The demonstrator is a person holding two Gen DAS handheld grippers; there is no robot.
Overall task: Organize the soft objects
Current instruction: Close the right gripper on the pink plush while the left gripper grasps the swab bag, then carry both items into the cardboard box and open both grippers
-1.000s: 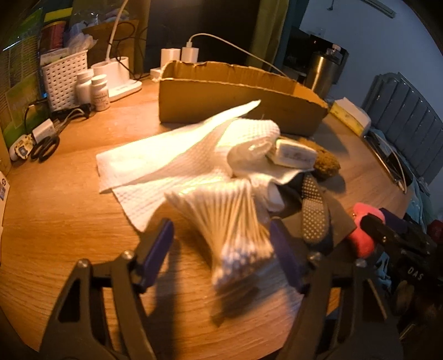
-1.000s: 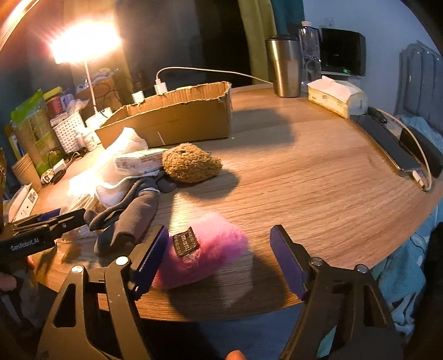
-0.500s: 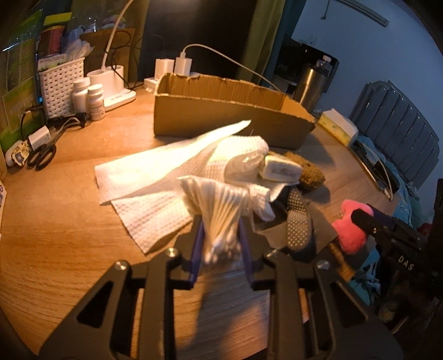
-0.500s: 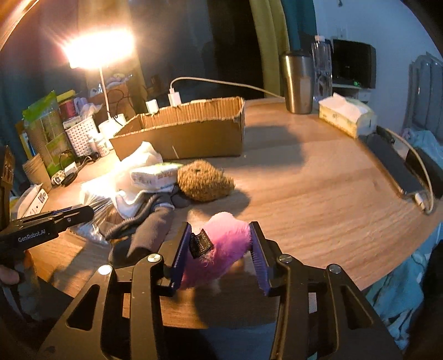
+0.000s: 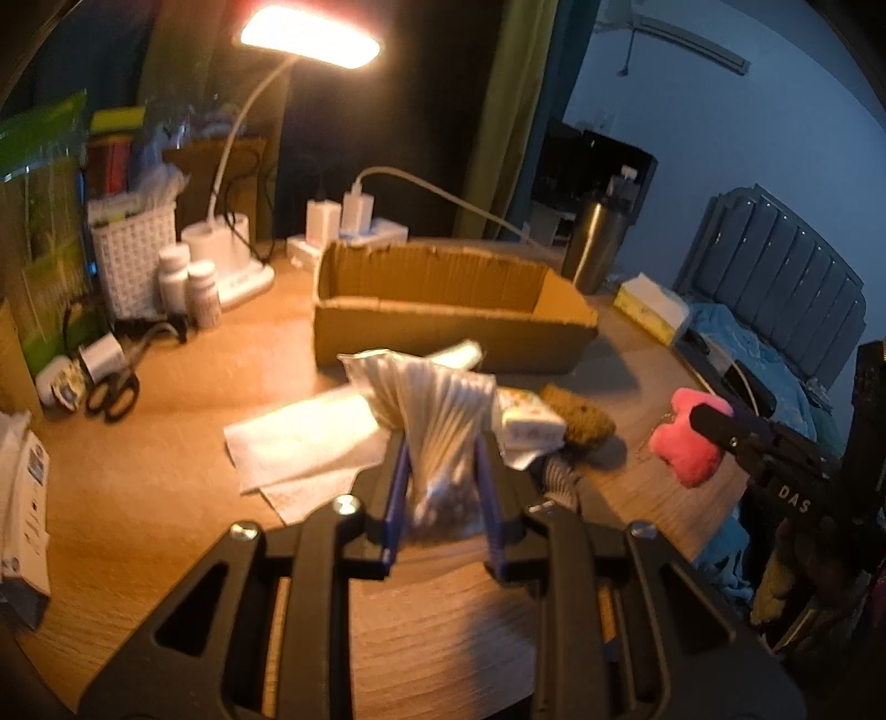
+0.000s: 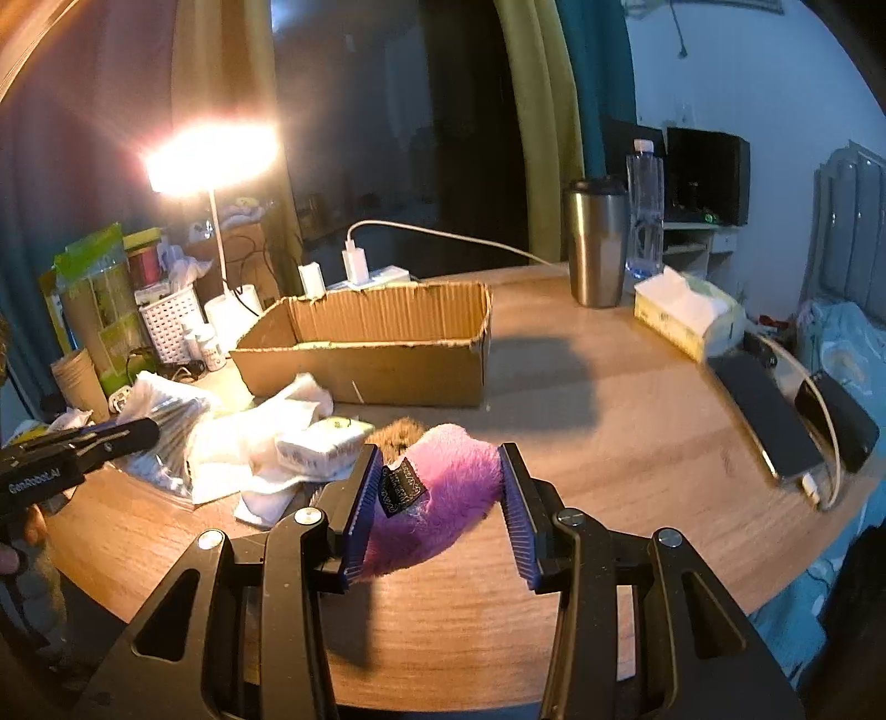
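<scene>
My left gripper (image 5: 440, 487) is shut on a clear bag of cotton swabs (image 5: 437, 415), held up off the wooden table (image 5: 166, 498). My right gripper (image 6: 437, 487) is shut on a pink plush toy (image 6: 459, 487) with a black tag, also lifted. Below lie white cloths (image 5: 299, 443), a small tissue pack (image 5: 529, 423), a brown fuzzy piece (image 5: 581, 423) and a grey sock (image 5: 559, 476). An open cardboard box (image 5: 454, 332) stands behind the pile. In the right wrist view the left gripper (image 6: 138, 435) and the swab bag (image 6: 166, 421) are at the left.
A lit desk lamp (image 5: 310, 33), a white basket (image 5: 133, 260), pill bottles (image 5: 202, 293), scissors (image 5: 111, 393) and chargers (image 5: 354, 210) crowd the back left. A steel tumbler (image 6: 595, 243), a tissue box (image 6: 686, 321), phones (image 6: 764, 415) and a cable sit at the right.
Both grippers closed, the left on the swab bag and the right on the pink plush, and both have risen with them off the table.
</scene>
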